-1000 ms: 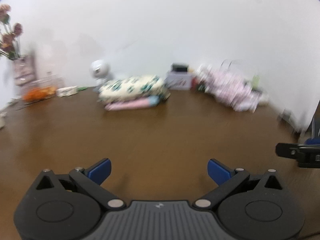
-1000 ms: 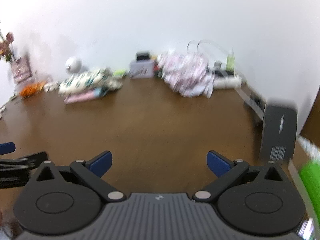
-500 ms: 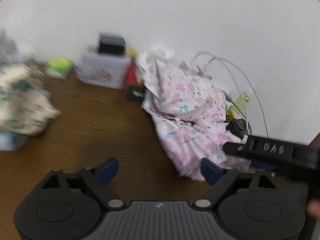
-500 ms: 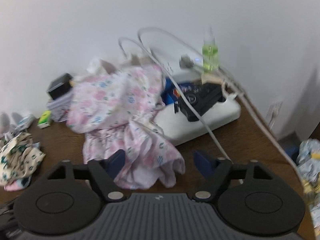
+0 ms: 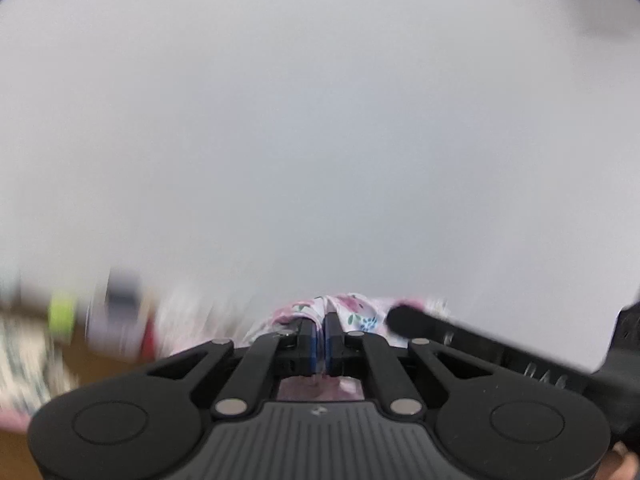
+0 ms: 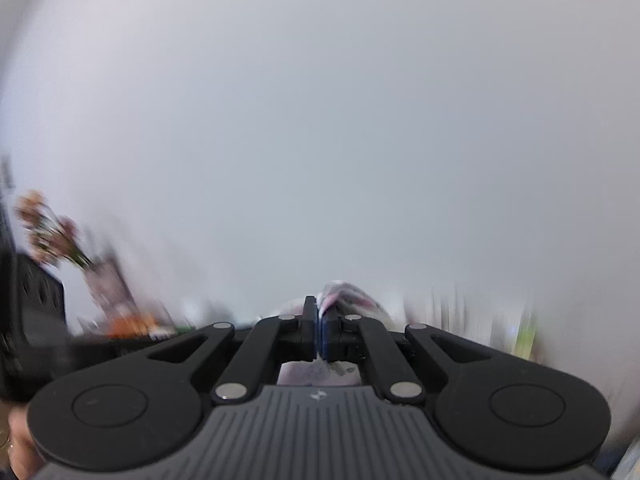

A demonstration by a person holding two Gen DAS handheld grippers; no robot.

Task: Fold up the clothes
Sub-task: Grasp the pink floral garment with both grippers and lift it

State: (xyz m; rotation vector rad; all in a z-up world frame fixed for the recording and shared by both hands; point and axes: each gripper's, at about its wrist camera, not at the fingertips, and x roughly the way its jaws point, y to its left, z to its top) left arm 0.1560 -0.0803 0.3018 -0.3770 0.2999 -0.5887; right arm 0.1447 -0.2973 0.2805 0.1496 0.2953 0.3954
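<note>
both grippers now clamping floral garment point(image 5: 352, 312)

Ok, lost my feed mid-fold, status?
Left gripper shut on pink floral garment. Right gripper shut on same garment. Both views face the white wall; nothing blocking.

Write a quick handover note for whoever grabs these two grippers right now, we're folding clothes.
Left gripper: jaws shut on the pink floral garment, fabric bunched between the pads.
Right gripper: jaws shut on the same floral cloth, another bit of it.
Both cameras face mostly the white wall, so the garment is lifted; how much of it hangs clear cannot be seen.
A patterned cloth pile sits blurred at the left edge of the left view.
Done: garment picked up with both grippers.
Left: spread it flat on the table, fold it, stack it.
</note>
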